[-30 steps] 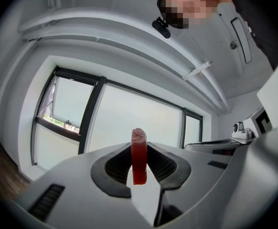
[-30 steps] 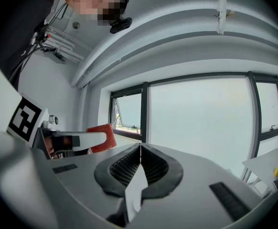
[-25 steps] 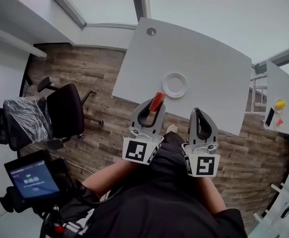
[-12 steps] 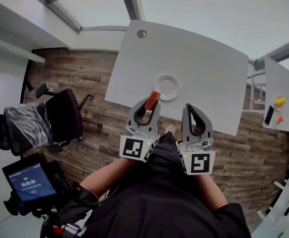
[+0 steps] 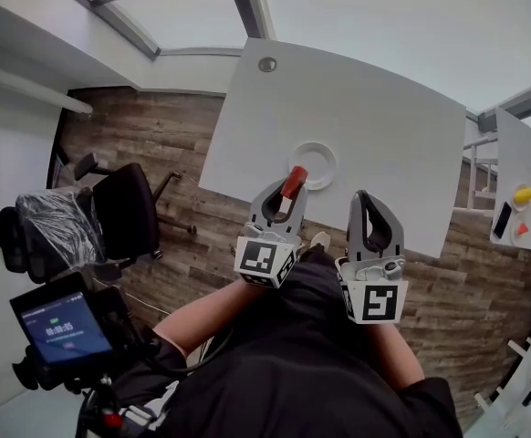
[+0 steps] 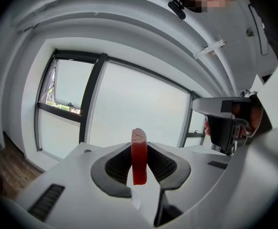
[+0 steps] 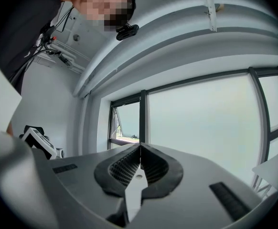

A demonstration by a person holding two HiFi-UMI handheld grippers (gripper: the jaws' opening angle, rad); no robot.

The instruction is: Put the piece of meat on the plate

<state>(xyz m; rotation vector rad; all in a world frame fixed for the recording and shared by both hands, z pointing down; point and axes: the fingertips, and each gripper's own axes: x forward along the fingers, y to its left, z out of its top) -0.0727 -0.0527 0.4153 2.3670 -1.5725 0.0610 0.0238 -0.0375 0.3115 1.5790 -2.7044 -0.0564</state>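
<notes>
- Office chair [image 5: 119, 210]: well left of the plate [image 5: 333, 164], on the wood floor.
- Left gripper [image 5: 290, 190]: just below-left of the plate, jaws clamped on the piece of meat [image 5: 293, 182].
- Piece of meat: red slab, standing on edge between the pads. In the head view its tip overlaps the plate's near-left rim. Contact with the plate: can't tell.
- Plate: white, sits on the white table [image 5: 384, 121], near the front edge.
- Right gripper [image 5: 366, 201]: below-right of the plate, apart from it, jaws pressed together, holding nothing.
</notes>
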